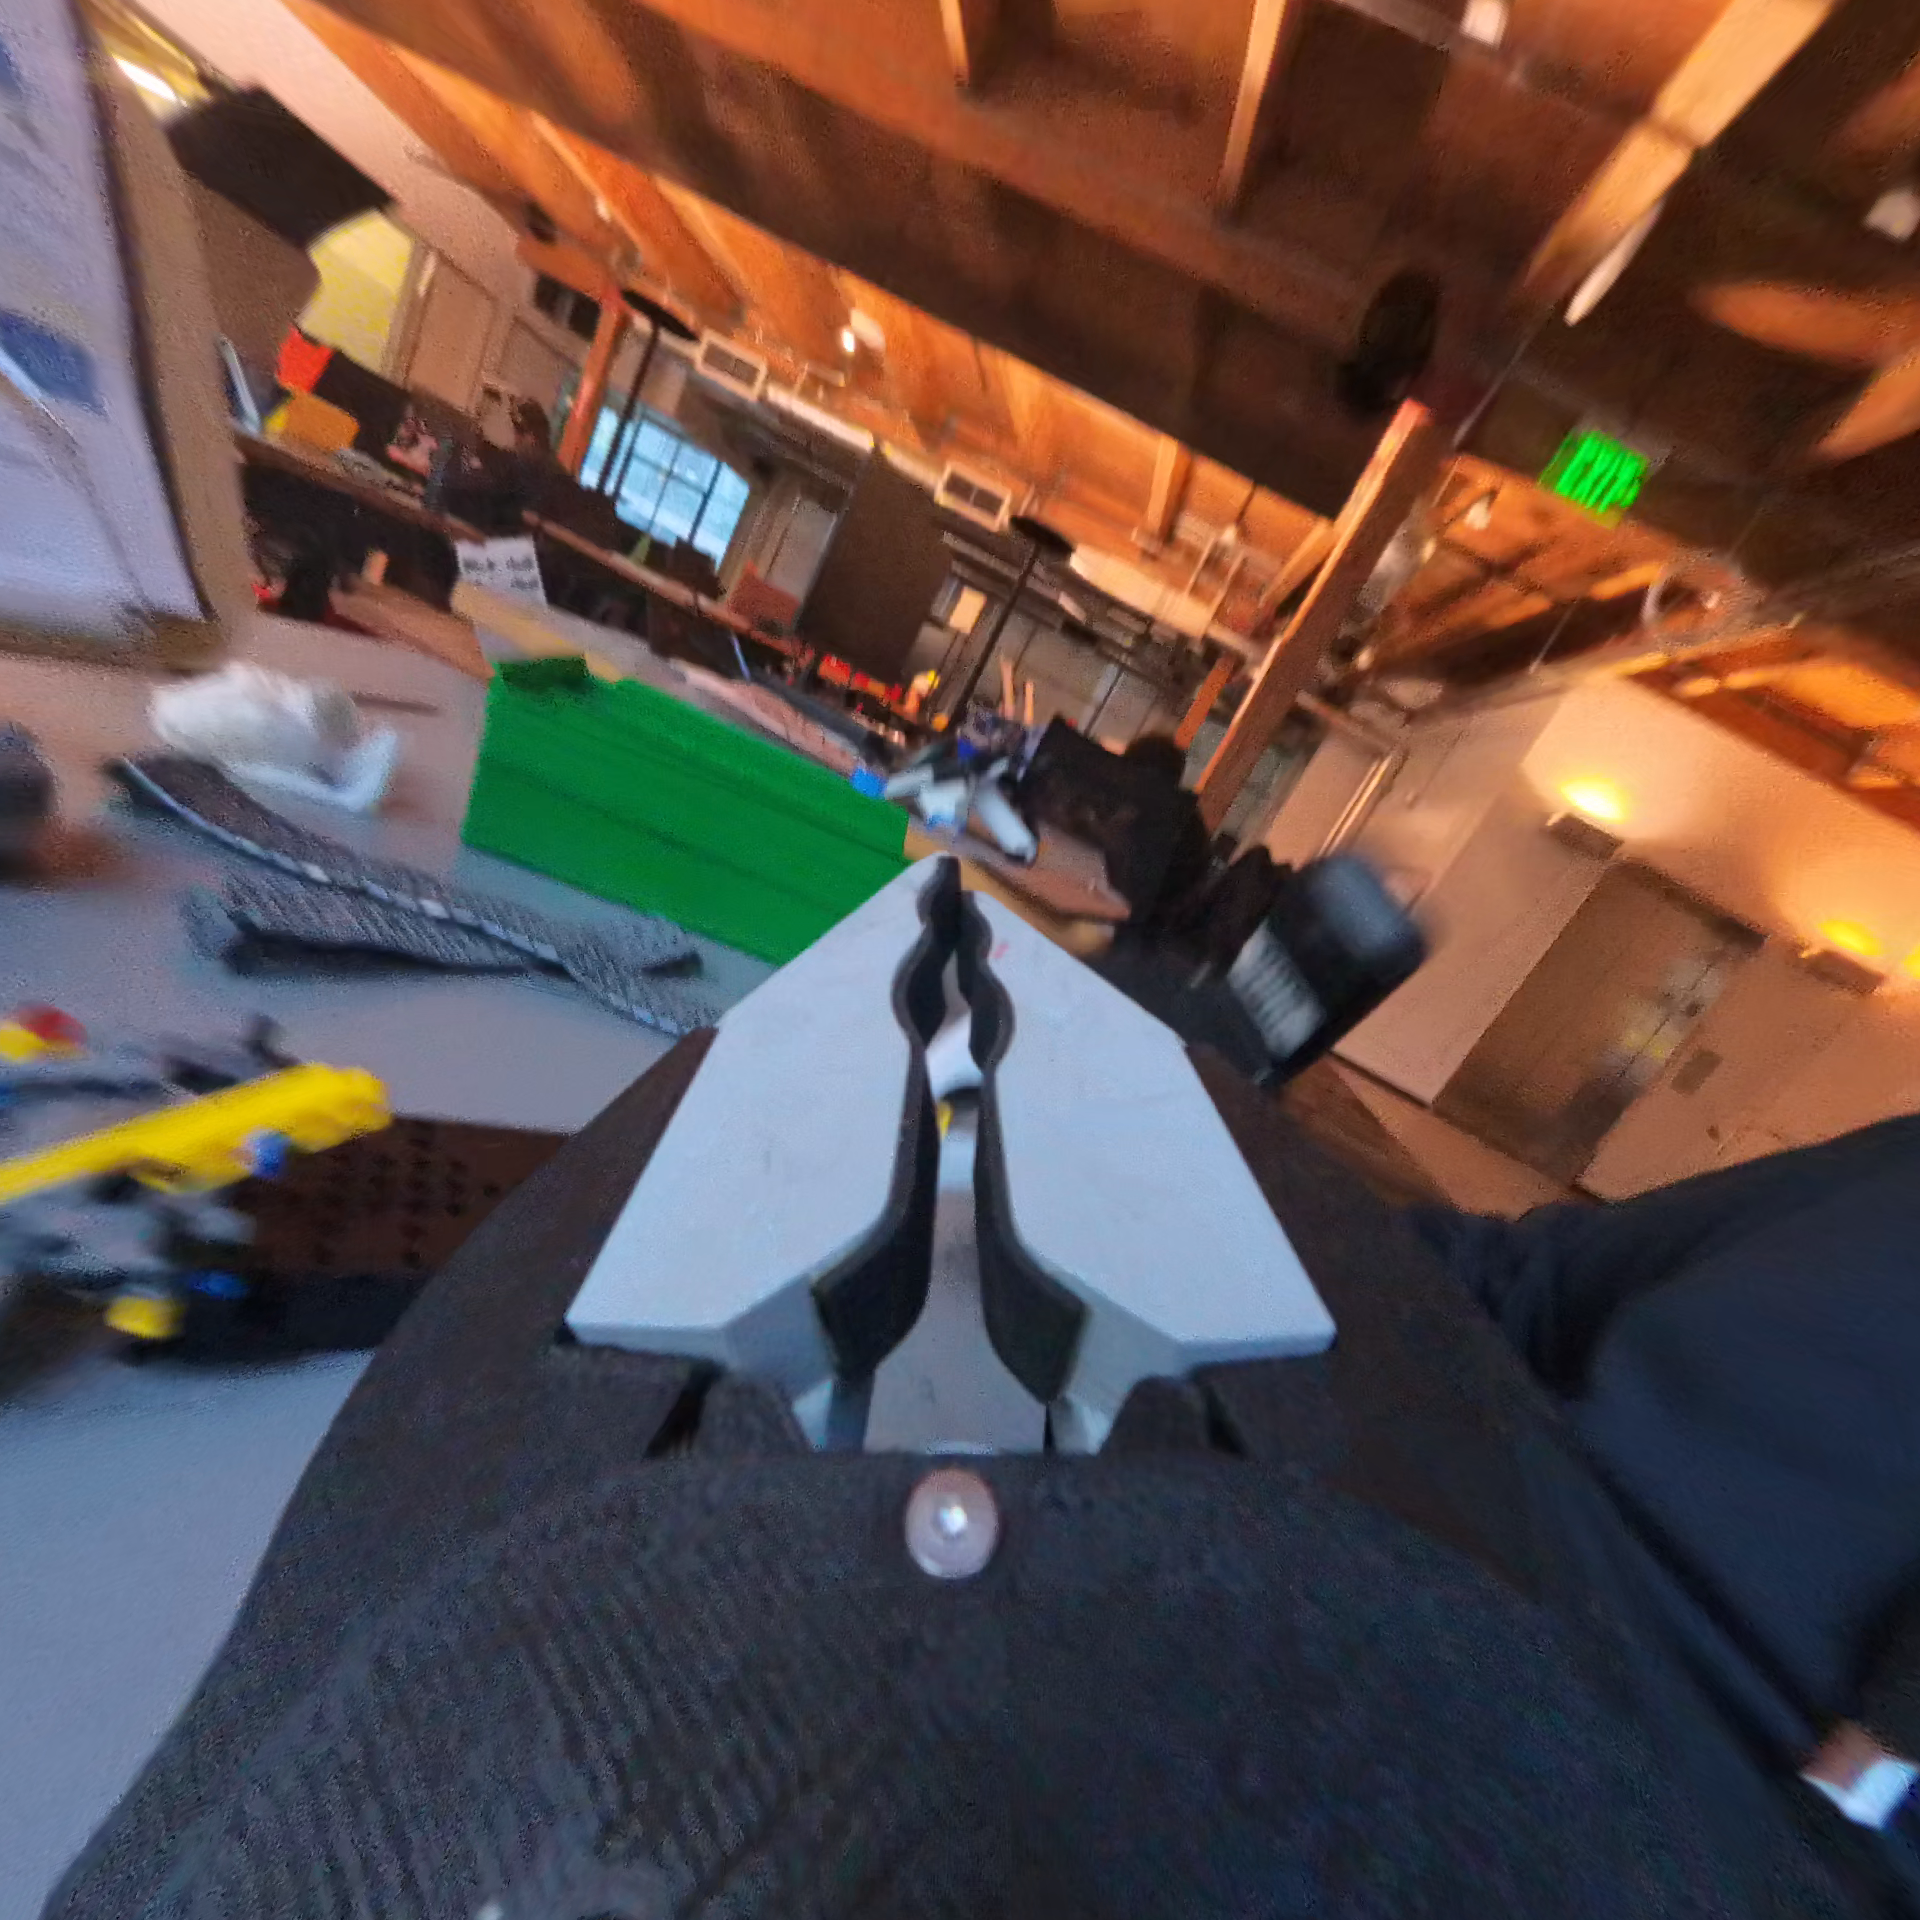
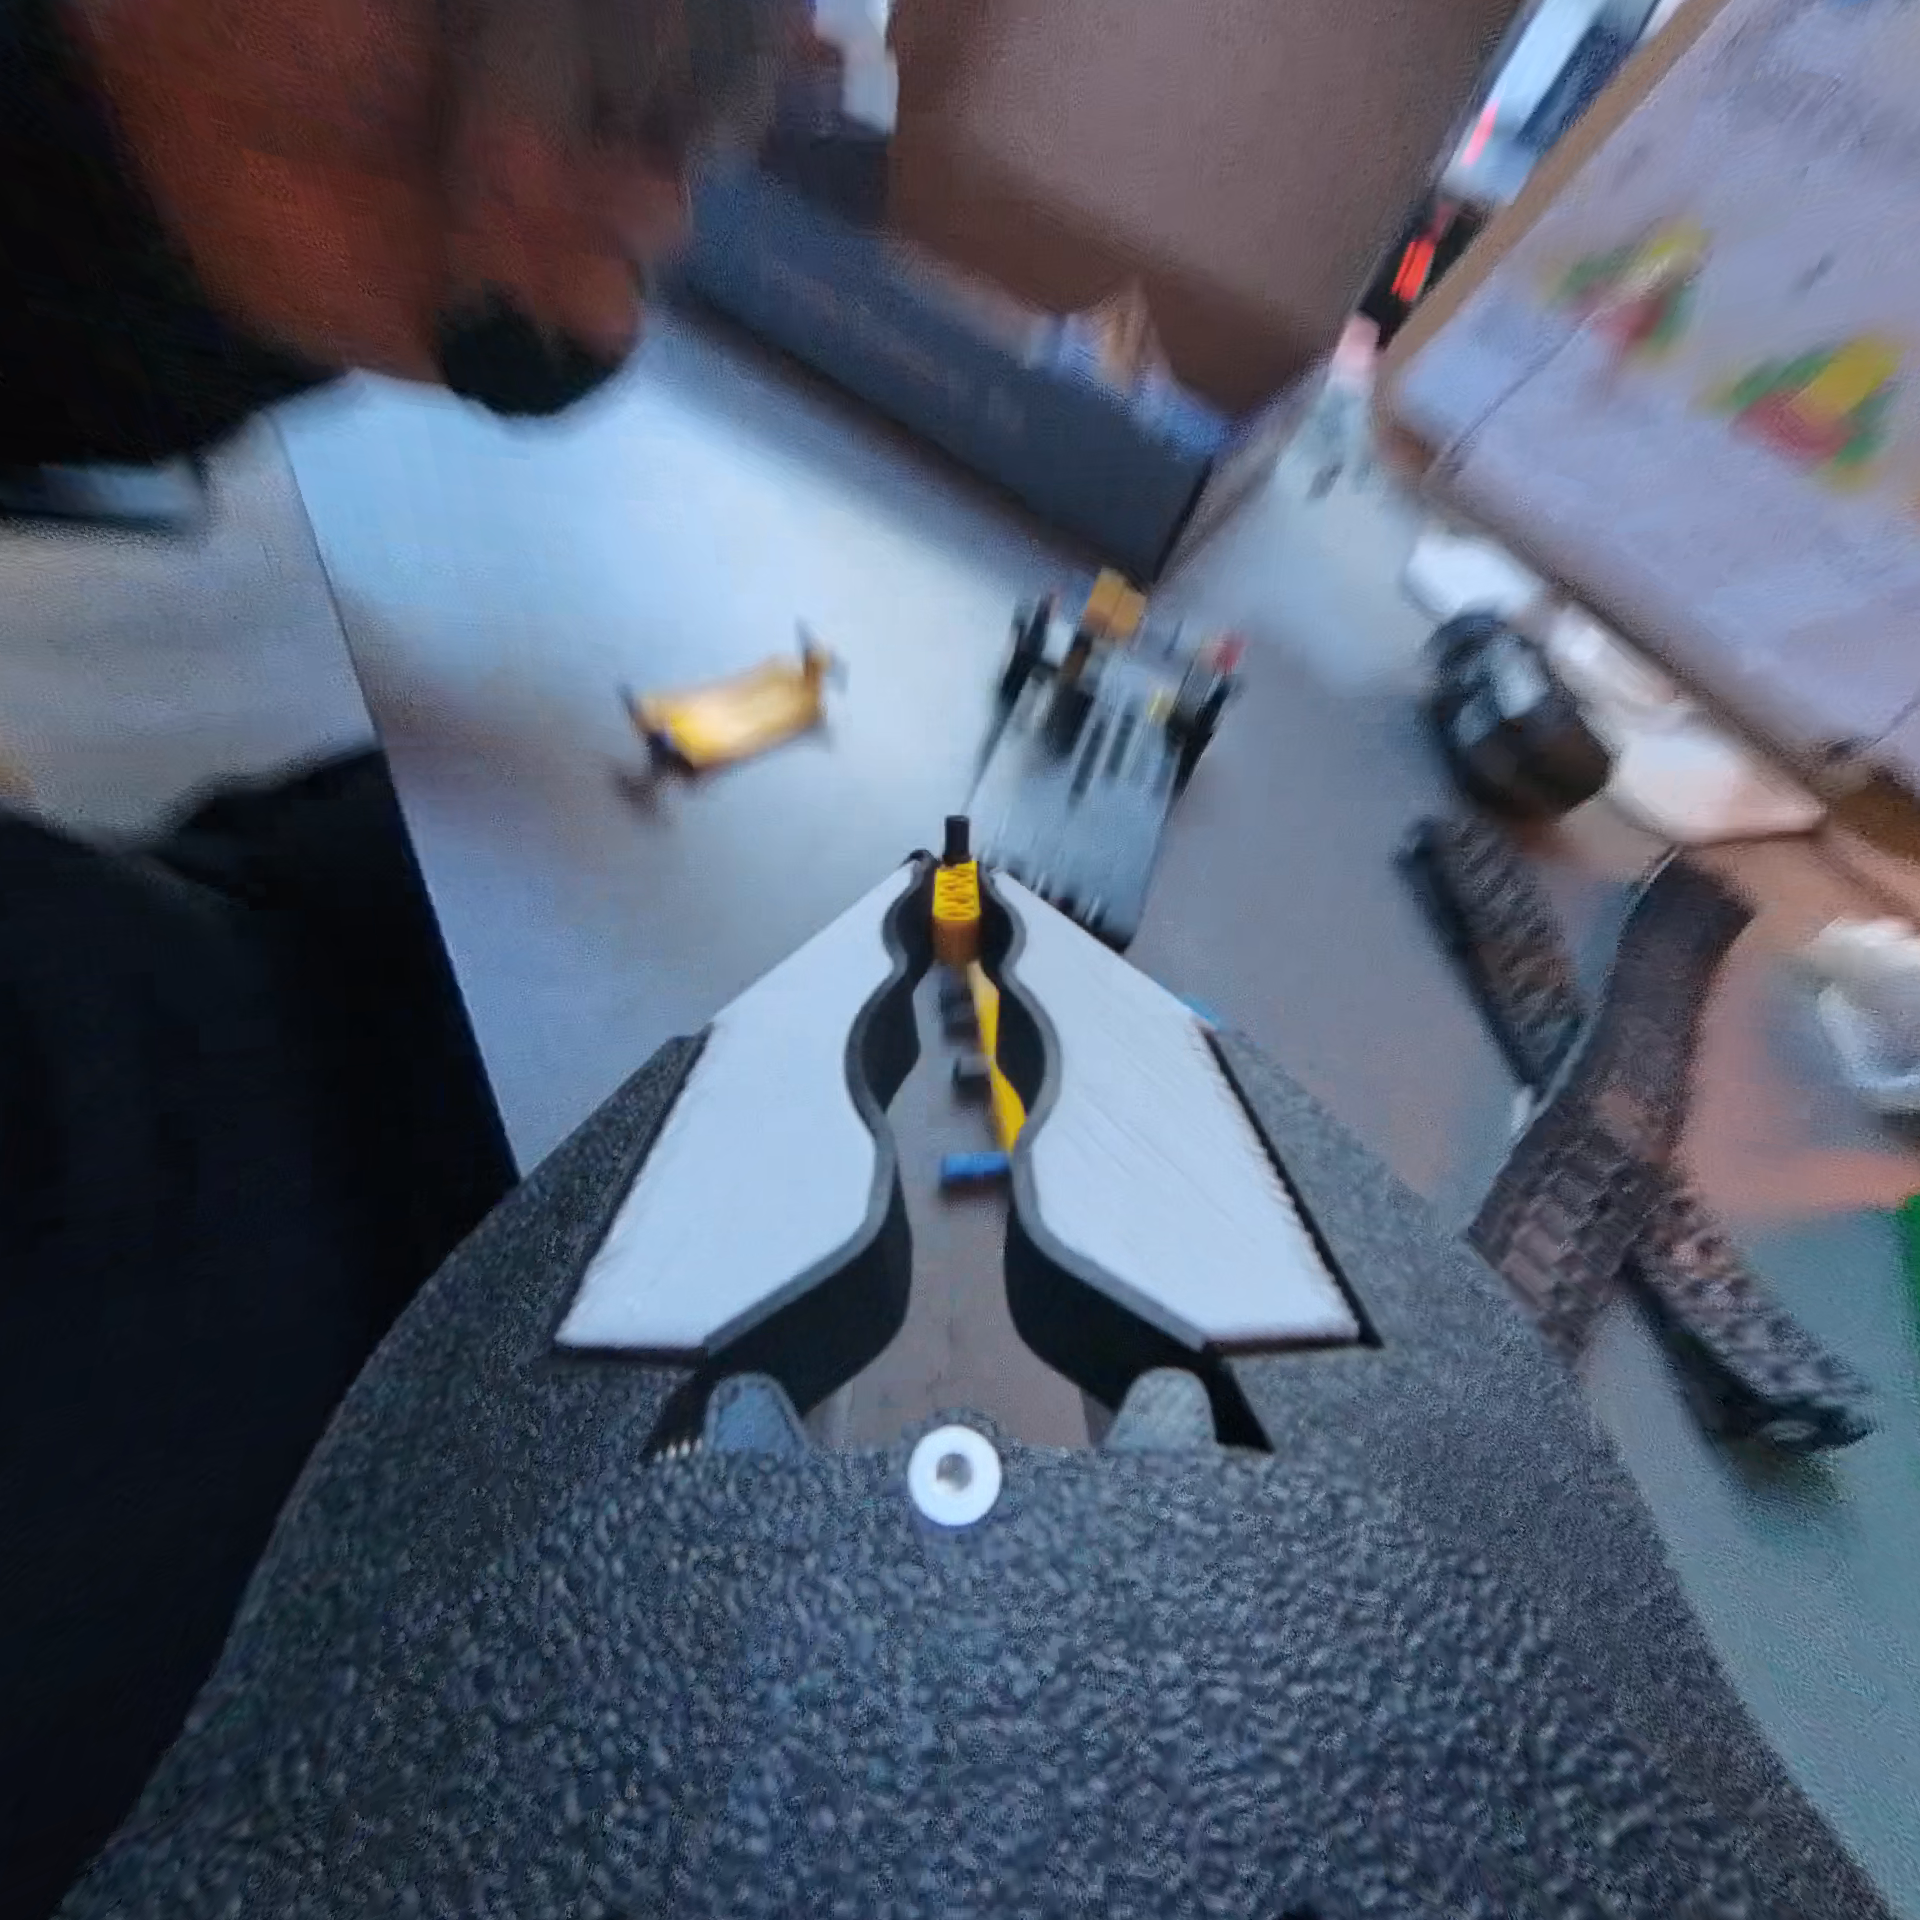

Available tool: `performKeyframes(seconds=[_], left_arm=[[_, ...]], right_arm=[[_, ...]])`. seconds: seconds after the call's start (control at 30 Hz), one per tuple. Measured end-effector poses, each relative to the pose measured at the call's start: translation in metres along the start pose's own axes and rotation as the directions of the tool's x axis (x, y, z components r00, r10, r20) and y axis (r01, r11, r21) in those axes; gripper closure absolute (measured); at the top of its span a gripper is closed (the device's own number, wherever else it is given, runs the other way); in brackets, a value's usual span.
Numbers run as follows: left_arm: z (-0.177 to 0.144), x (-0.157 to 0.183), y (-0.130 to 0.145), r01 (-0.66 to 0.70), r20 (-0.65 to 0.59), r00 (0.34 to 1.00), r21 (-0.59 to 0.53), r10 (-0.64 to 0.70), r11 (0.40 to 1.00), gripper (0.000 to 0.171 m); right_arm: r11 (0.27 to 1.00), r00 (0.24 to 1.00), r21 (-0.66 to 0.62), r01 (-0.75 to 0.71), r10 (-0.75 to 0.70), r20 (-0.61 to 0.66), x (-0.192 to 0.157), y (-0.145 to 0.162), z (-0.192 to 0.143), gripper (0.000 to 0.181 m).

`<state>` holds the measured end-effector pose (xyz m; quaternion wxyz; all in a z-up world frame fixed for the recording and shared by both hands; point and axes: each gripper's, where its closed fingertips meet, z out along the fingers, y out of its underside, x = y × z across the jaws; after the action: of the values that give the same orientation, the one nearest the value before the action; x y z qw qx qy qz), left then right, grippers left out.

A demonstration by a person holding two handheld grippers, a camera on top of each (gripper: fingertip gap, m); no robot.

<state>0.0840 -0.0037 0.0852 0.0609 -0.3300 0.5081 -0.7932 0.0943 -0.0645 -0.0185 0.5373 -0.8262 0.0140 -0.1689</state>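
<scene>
My right gripper (image 2: 956,883) is shut on a small yellow toy-brick piece (image 2: 956,906) with a black pin sticking out past the fingertips. It is held above a grey table (image 2: 582,582), just short of a grey and black brick-built model (image 2: 1107,738). A flat yellow part (image 2: 732,709) lies to the model's left. My left gripper (image 1: 948,894) is shut, with its fingertips touching and nothing seen between them. It points level over the table towards a green box (image 1: 665,805). A yellow and grey brick assembly (image 1: 177,1153) lies to its left on a dark perforated plate (image 1: 405,1195).
Black track strips lie near the green box (image 1: 416,914) and right of my right gripper (image 2: 1652,1195). A black tyre (image 2: 1507,727) and a picture board (image 2: 1714,343) are at the right. A small blue piece (image 2: 971,1166) lies under the right fingers. A person's dark sleeve (image 1: 1714,1403) is at the right.
</scene>
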Motion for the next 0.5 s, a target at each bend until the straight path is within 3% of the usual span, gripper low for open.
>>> performKeyframes(seconds=[0.07,0.1,0.2,0.27,0.4,0.5], left_arm=[[-0.025,-0.013,-0.047,-0.165,0.087,0.983,0.018,0.162,0.986,0.171],[-0.031,-0.020,-0.051,-0.209,0.112,0.971,-0.033,0.211,0.977,0.171],[-0.018,-0.016,-0.019,-0.161,0.019,0.986,-0.195,0.167,0.967,0.171],[-0.008,-0.008,0.029,-0.198,-0.077,0.980,-0.478,0.184,0.856,0.171],[-0.003,-0.006,0.051,-0.399,-0.122,0.902,-0.600,0.414,0.693,0.171],[-0.004,-0.007,0.068,-0.443,-0.152,0.870,-0.657,0.469,0.609,0.159]], right_arm=[[0.987,0.998,0.149,-0.055,0.058,-0.017,0.013,-0.037,-0.017,0.176],[0.984,0.997,0.167,-0.067,0.074,-0.033,0.020,-0.045,-0.018,0.176],[0.986,0.998,0.162,-0.029,0.037,-0.046,0.017,-0.047,-0.012,0.176],[0.993,0.998,0.114,0.041,-0.035,-0.056,0.010,-0.042,-0.009,0.176],[0.967,0.961,0.017,0.253,-0.249,-0.123,0.003,-0.039,-0.009,0.176],[0.955,0.949,-0.005,0.298,-0.296,-0.110,-0.006,-0.037,-0.005,0.176]])
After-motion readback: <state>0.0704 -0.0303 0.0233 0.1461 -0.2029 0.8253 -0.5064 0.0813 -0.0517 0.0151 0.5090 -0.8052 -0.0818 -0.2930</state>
